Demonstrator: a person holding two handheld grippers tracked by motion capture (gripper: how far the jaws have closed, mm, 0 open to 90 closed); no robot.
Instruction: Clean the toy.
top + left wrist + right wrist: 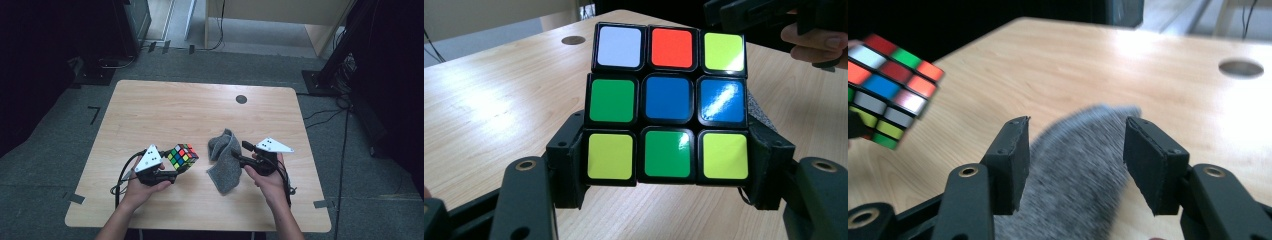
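My left gripper (178,166) is shut on a scrambled Rubik's cube (182,156) and holds it just above the wooden table (165,110). In the left gripper view the cube (667,102) faces the camera, and the pads of the gripper (666,167) press on its lower row from both sides. A crumpled grey cloth (225,160) lies on the table right of the cube. My right gripper (240,151) is at the cloth's right edge. In the right gripper view its jaws (1075,150) stand apart, with the blurred cloth (1073,195) between and below them, not pinched. The cube (890,82) shows at far left.
A dark round hole (241,99) sits in the tabletop near the far edge, right of centre. Bare wood lies beyond the cube and cloth. Black stands (340,55) and cables (345,130) sit on the grey carpet around the table.
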